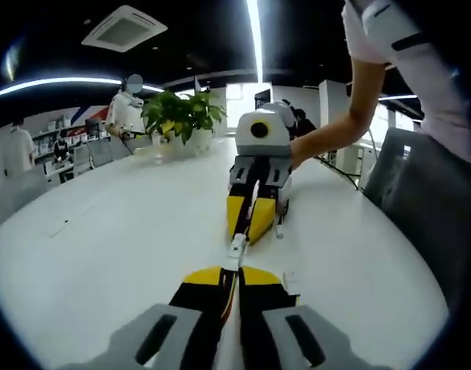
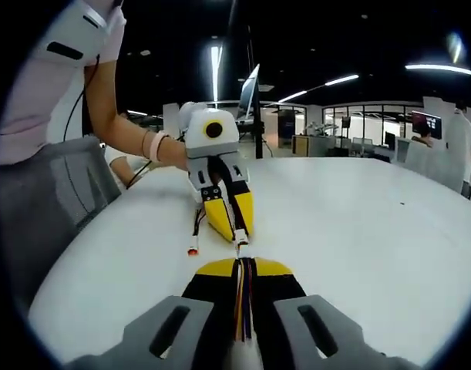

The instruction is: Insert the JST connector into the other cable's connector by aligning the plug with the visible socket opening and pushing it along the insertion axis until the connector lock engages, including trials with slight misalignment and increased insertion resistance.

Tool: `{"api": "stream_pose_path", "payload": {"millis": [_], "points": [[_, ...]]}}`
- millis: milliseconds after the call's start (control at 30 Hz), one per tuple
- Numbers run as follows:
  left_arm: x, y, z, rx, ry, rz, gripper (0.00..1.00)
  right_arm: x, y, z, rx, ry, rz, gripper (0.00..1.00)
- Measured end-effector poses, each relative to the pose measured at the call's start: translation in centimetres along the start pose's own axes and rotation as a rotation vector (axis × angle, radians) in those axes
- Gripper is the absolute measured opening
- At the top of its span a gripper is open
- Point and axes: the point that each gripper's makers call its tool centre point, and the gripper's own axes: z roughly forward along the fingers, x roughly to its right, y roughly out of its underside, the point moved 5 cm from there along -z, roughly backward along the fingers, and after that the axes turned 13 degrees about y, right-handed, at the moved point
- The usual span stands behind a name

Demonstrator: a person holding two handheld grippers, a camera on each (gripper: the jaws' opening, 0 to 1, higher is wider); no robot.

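Left gripper [image 1: 237, 271] seen from its own camera at the bottom of the left gripper view, yellow-tipped jaws closed tight on a thin cable [image 1: 233, 291] with coloured wires that runs up between them. At the cable's end, just past the jaw tips, a small white connector [image 1: 237, 249], pointing at the tip of the right gripper [image 1: 249, 231] opposite. Right gripper held by a hand [image 1: 298, 151] coming in from the right, its yellow jaws also pressed together and slanted down toward the white table [image 1: 104, 254].

In the right gripper view, own jaws [image 2: 243, 271] clamped on a bundle of coloured wires [image 2: 243, 304], orange, yellow and dark. Straight ahead, the left gripper [image 2: 237, 235] with jaws closed, its tip very near a small white piece [image 2: 240, 247]; probably the two connectors meeting here, but too small to tell whether mated or only touching. Loose second cable [image 2: 196, 231] hanging beside the left gripper, ending in a small orange-tipped plug [image 2: 192, 250] lying on the table [image 2: 358, 231].

Behind, in the left gripper view: potted green plant [image 1: 181, 114] on the table, grey chair [image 1: 424, 200] at the right, people standing far back.
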Motion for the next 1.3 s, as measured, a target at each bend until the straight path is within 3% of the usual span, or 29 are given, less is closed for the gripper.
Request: {"api": "stream_pose_path", "payload": {"millis": [433, 1300], "points": [[0.1, -0.08, 0.04, -0.007, 0.019, -0.001, 0.01, -0.09, -0.12, 0.15, 0.0, -0.027, -0.048, 0.03], [0.83, -0.58, 0.75, -0.012, 0.043, 0.032, 0.0, -0.32, -0.3, 0.35, 0.005, -0.044, -0.028, 0.03]]}}
